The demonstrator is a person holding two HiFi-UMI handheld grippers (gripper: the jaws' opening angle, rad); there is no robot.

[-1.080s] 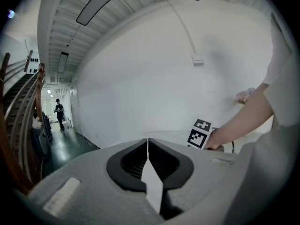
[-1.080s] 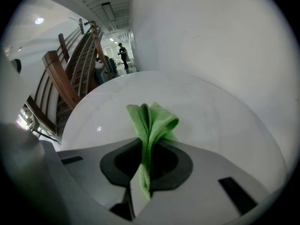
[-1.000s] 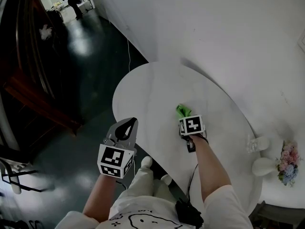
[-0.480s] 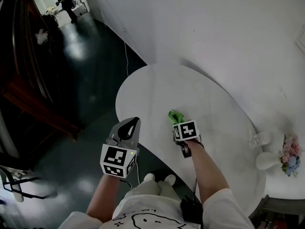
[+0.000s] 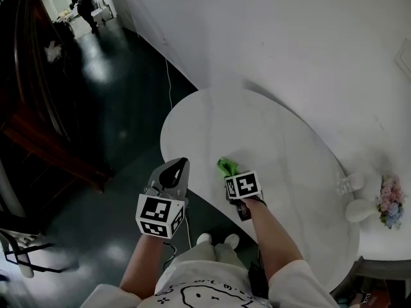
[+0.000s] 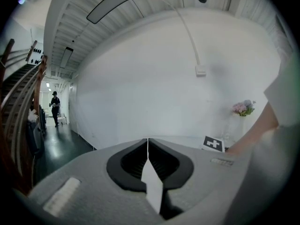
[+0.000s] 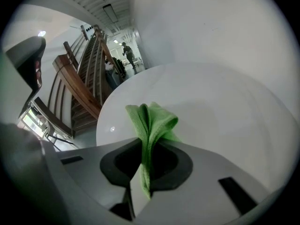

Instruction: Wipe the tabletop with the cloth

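Head view: the right gripper (image 5: 228, 174) rests on the near-left part of the white oval table (image 5: 282, 133), its jaws pinched on a green cloth (image 5: 224, 166). The cloth bunches out ahead of the jaw tips and lies against the tabletop. In the right gripper view the cloth (image 7: 152, 121) runs as a folded strip down between the two jaws of the right gripper (image 7: 145, 165) and fans out just beyond them. The left gripper (image 5: 174, 169) hangs to the left of the right one, off the table's edge and over the dark floor (image 5: 122, 127). Its jaws are pressed together with nothing between them. Far to the right of the right gripper, at the table's end, stand a white vase (image 5: 359, 209) and flowers (image 5: 390, 207).
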